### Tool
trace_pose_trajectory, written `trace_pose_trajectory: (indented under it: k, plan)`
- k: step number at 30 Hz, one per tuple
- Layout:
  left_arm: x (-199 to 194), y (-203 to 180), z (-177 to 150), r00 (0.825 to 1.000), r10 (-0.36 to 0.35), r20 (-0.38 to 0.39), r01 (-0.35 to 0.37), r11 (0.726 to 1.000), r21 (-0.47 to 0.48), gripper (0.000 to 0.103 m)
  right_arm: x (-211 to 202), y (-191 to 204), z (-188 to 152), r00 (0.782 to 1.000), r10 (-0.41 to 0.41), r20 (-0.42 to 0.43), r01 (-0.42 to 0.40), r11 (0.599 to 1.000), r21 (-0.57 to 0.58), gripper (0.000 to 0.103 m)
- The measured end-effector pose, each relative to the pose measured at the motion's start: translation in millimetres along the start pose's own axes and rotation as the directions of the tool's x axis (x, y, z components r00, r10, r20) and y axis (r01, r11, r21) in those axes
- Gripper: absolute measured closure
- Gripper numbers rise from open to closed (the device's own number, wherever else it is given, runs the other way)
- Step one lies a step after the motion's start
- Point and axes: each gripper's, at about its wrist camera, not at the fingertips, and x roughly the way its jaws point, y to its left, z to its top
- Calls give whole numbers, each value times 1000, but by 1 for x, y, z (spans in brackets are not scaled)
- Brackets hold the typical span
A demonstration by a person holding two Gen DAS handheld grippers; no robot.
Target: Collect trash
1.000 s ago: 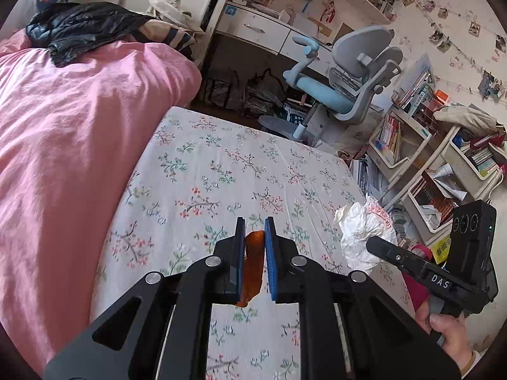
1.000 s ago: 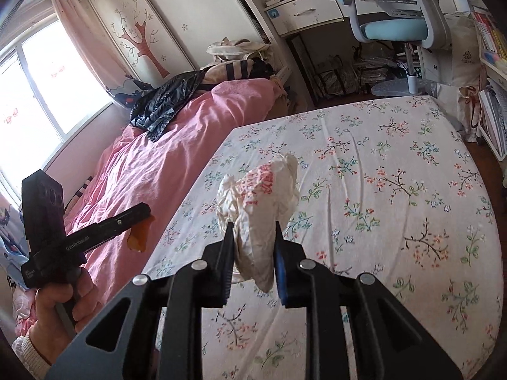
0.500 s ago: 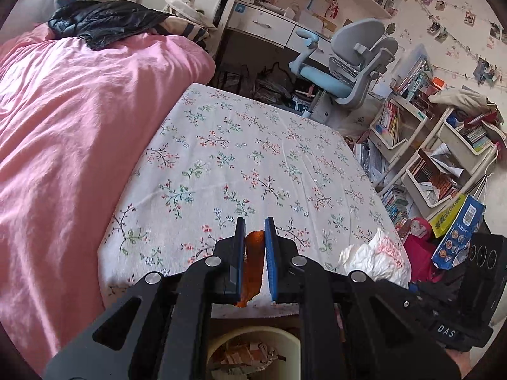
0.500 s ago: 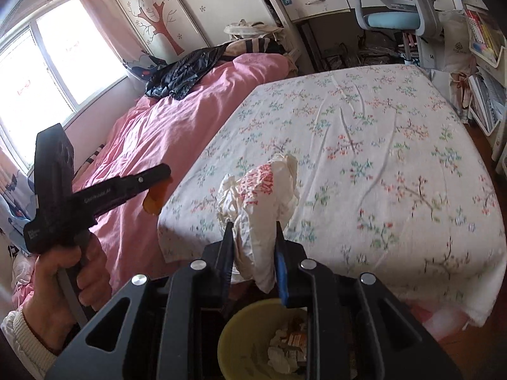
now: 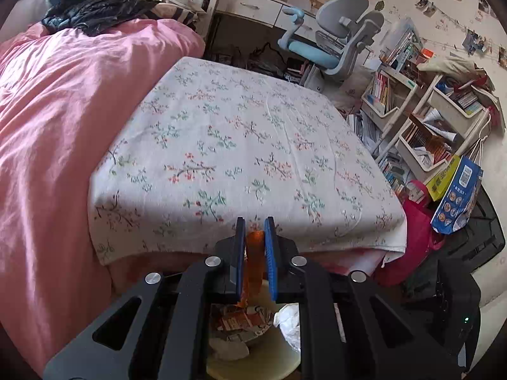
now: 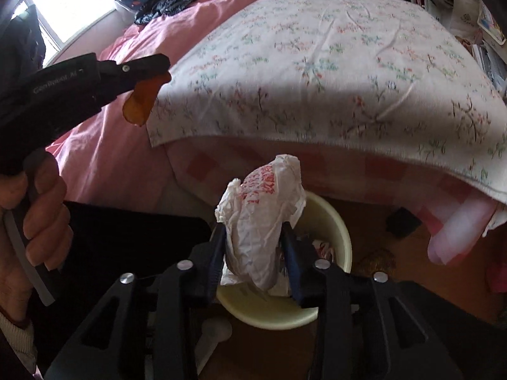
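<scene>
My left gripper [image 5: 255, 221] is shut on a translucent orange wrapper [image 5: 253, 262], held over a pale yellow trash bin [image 5: 279, 361] at the foot of the bed. In the right wrist view the left gripper [image 6: 158, 63] hangs up at the left with the orange wrapper [image 6: 142, 101] dangling from it. My right gripper [image 6: 253, 226] points down over the trash bin [image 6: 336, 221]. Its jaws are opening, and a crumpled white plastic bag with red print [image 6: 266, 209] stands loosely between them, right above the bin's mouth.
The bin holds food wrappers and paper [image 5: 240, 319]. Behind it is the bed with a floral sheet [image 5: 240, 145] and a pink duvet [image 5: 57, 120]. A pink bag [image 5: 415, 247], shelves of books [image 5: 421, 139] and a desk chair [image 5: 336, 44] stand to the right. A hand [image 6: 41, 205] grips the left handle.
Both grippers have drawn back off the bed and sunk toward the bin on the floor. The right jaws have spread apart around the white bag; the left still pinches the orange wrapper.
</scene>
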Motion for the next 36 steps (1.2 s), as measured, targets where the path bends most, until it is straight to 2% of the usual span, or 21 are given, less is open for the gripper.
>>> trace_pose_trajectory:
  k: [3, 8, 11, 13, 14, 15, 17, 19, 21, 23, 25, 27, 30, 32, 34, 35, 36]
  plan:
    - [4, -5, -18, 999, 6, -39, -6, 1000, 0, 91, -2, -7, -6, 999, -32, 2, 32, 999, 33, 52]
    - [13, -12, -40, 992, 10, -126, -8, 1000, 20, 91, -28, -29, -2, 989, -74, 130, 57, 990, 129, 42]
    - [28, -18, -53, 973, -1, -229, 10, 999, 38, 91, -44, -36, -2, 971, -90, 220, 52, 984, 172, 37]
    - [34, -21, -60, 965, 19, -261, -4, 998, 60, 84, -51, -38, -2, 960, -104, 260, 59, 982, 178, 34]
    - [33, -23, -62, 966, 35, -258, -17, 997, 69, 76, -52, -38, -2, 955, -110, 275, 62, 982, 180, 33]
    - [31, -24, -62, 969, 52, -242, -34, 996, 77, 67, -54, -38, -1, 951, -114, 287, 64, 982, 180, 32]
    - [23, -25, -57, 978, 91, -188, -75, 993, 90, 56, -60, -35, 2, 942, -126, 310, 75, 983, 170, 31]
    - [10, -25, -49, 984, 146, -103, -136, 986, 95, 46, -70, -30, 6, 925, -138, 354, 89, 984, 152, 31]
    - [-12, -25, -37, 981, 194, 23, -195, 979, 64, 31, -81, -24, 11, 904, -148, 402, 103, 986, 131, 28]
    - [-34, -25, -23, 961, 235, 147, -241, 970, 22, 21, -95, -18, 21, 872, -159, 463, 125, 987, 104, 22]
    - [-56, -27, -5, 928, 267, 259, -269, 963, -26, 16, -108, -10, 31, 837, -167, 522, 154, 986, 67, 20]
    - [-72, -29, 14, 904, 273, 328, -277, 960, -38, 9, -120, -2, 46, 804, -171, 570, 193, 981, 22, 17]
    - [-86, -39, 44, 868, 282, 408, -314, 950, 10, 7, -137, 8, 71, 750, -182, 636, 261, 965, -32, 12]
    - [-89, -43, 61, 855, 275, 439, -325, 945, 41, 7, -147, 10, 84, 708, -193, 679, 306, 951, -49, 9]
    - [-86, -44, 76, 850, 272, 451, -331, 942, 55, 7, -152, 10, 91, 665, -214, 716, 353, 934, -48, 8]
    - [-83, -43, 81, 848, 278, 451, -337, 940, 54, 7, -148, 7, 93, 649, -229, 726, 377, 925, -44, 8]
    - [-79, -40, 83, 846, 288, 449, -345, 938, 47, 7, -142, 3, 94, 641, -251, 725, 394, 918, -31, 8]
